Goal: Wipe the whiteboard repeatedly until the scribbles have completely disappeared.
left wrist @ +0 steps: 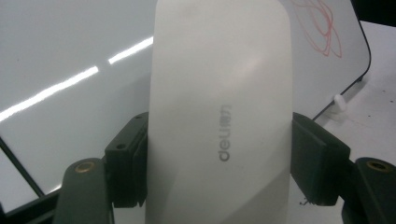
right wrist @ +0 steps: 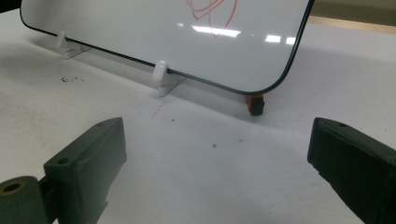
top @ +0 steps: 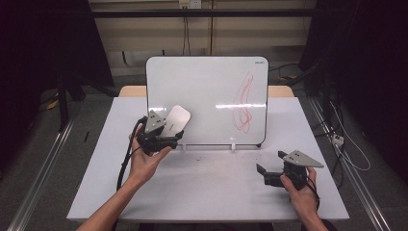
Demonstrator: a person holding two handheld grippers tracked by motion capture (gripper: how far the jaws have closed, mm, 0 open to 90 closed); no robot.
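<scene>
From the high view, I had the left gripper (top: 166, 136) clamping the eraser (top: 176, 120) against the whiteboard's (top: 207, 82) lower left, above the table's (top: 207, 187) far edge. In the left gripper view, both pads squeezed the eraser's (left wrist: 219, 107) sides; a slanted stroke might twist it free. In the right gripper view, the right gripper (right wrist: 215, 154) gaped empty near the board's red-tipped foot (right wrist: 255, 104), which it might bump.

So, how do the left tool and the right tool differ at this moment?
The left tool is shut on the white eraser; the right tool is open and holds nothing. The left tool is raised in front of the whiteboard; the right tool sits low, by the table, apart from the board. Both have black jaws.
</scene>
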